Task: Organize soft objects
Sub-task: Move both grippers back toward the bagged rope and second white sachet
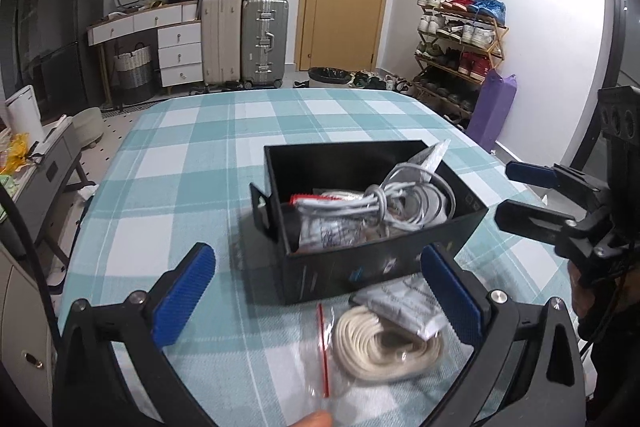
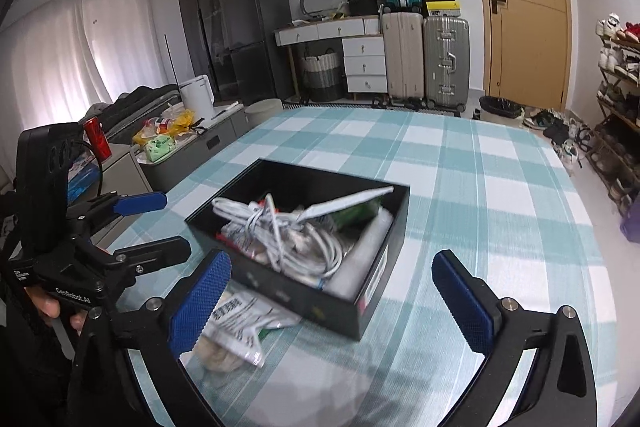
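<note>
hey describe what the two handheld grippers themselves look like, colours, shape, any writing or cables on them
Both are black frames with curved arms, silver bolt heads at the joints and blue cross-hatched pads on the fingers. The left gripper shows white "GenRobot.AI" lettering on its body in the right wrist view, and a thin black cable loops near its tall black housing. The right gripper looks the same build.

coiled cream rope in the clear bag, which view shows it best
Left wrist view: the coiled cream rope lies in plain sight between the open left tool's pads. In the right wrist view, a printed packet hides nearly all of it.
</note>
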The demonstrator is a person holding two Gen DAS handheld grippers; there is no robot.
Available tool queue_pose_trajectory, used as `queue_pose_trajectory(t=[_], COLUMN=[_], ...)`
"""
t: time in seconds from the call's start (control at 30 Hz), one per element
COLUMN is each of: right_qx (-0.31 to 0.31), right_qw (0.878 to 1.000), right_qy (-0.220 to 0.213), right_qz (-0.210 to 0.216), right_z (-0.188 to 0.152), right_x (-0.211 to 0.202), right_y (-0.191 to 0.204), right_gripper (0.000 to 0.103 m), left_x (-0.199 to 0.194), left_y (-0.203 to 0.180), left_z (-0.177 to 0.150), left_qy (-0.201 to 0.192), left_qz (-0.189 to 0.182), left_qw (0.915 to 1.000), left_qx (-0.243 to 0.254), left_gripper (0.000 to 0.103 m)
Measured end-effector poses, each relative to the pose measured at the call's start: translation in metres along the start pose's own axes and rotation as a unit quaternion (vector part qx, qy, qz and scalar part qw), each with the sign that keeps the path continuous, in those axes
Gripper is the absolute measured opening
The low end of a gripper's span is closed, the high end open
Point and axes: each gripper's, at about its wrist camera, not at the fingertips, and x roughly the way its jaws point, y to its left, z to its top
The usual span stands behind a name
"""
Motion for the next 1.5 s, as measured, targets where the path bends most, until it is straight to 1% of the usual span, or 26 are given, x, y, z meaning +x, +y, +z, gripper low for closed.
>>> queue_pose_trajectory(t=[0.17,0.3,0.43,0.63,0.8,1.03,1.27,1.4,1.5], right_qx=[-0.002,0.000,0.001,0.011,0.015,0.002,0.001,0.013,0.025], right_qw=[1.000,1.000,1.000,0.998,0.996,0.993,0.992,0.993,0.993], right_qy=[0.000,0.013,0.029,0.058,0.086,0.109,0.115,0.110,0.109], right_qz=[-0.001,0.000,0.000,0.018,0.025,0.046,0.047,0.035,0.025], right_z=[-0.007,-0.013,-0.017,-0.026,-0.032,-0.042,-0.048,-0.046,-0.046], right_x=[-0.011,-0.010,-0.008,-0.001,0.011,0.024,0.037,0.043,0.046], right_y=[0.010,0.017,0.022,0.028,0.033,0.049,0.062,0.062,0.057], right_gripper=[0.102,0.102,0.102,0.102,0.102,0.102,0.102,0.102,0.102], left_x=[-0.007,-0.009,-0.011,-0.010,-0.007,-0.005,-0.004,-0.003,-0.002], left_y=[-0.002,-0.003,0.001,0.011,0.015,0.019,0.025,0.028,0.025], left_z=[-0.010,-0.017,-0.022,-0.030,-0.033,-0.034,-0.035,-0.035,-0.037], left_qy=[0.002,0.003,0.006,0.015,0.021,0.025,0.026,0.028,0.031], left_qz=[0.033,0.053,0.052,0.055,0.054,0.054,0.061,0.054,0.056], left_qw=[0.9995,0.9984,0.9985,0.9984,0.9983,0.9981,0.9977,0.9979,0.9977], left_qx=[0.005,0.018,0.014,0.000,-0.008,-0.012,-0.015,-0.024,-0.019], left_gripper=[0.103,0.103,0.103,0.103,0.103,0.103,0.103,0.103,0.103])
